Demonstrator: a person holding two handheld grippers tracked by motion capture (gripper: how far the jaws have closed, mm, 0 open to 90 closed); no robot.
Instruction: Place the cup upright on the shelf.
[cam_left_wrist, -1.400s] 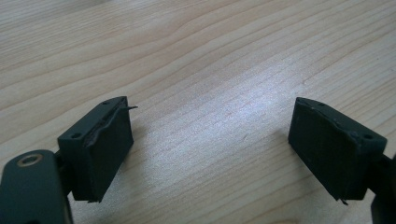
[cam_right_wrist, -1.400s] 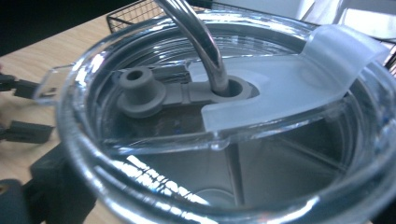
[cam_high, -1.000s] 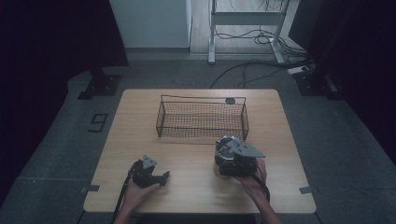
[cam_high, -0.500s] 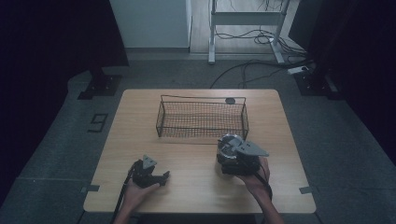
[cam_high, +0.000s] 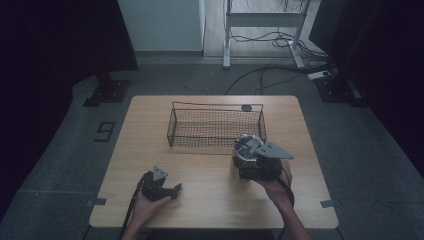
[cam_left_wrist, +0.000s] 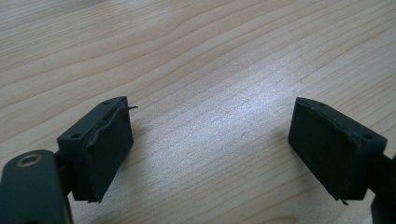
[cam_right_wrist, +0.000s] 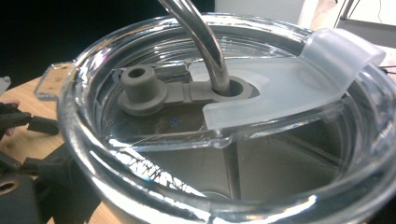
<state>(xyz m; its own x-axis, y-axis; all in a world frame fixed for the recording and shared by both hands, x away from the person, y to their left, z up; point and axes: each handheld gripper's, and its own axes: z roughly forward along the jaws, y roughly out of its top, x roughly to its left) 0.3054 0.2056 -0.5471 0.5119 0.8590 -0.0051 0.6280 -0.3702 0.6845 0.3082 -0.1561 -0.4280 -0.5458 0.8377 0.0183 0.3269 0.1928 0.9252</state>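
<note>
Tumbler: a steel tumbler with a clear plastic lid and a bent metal straw (cam_right_wrist: 219, 140) sits upright in the right gripper (cam_high: 255, 162), at about 4 o'clock on the pale wooden bench (cam_high: 210, 200), just in front of the basket's right end
Lid: a grey rubber stopper (cam_right_wrist: 140, 88) stands out of its hole; a frosted flap (cam_right_wrist: 299, 88) lies over the straw opening
Right gripper fingers: clamped on the tumbler body, judging by how close the lid is in the right gripper view; the contact itself is hidden
Left gripper: (cam_left_wrist: 210, 149) rests at about 7 o'clock, fingers (cam_left_wrist: 100, 144) well apart over bare wood, holding nothing
Basket: a black wire mesh basket (cam_high: 215, 127) at 12 o'clock, apparently empty
Risk, slip: smooth steel walls may slide through the fingers if the hold is low or loose
Risk, snag: the straw rises above the rim and may catch the basket's wire edge
Risk, spill: with the stopper out, any liquid inside could leak if the tumbler tilts; contents cannot be told
</note>
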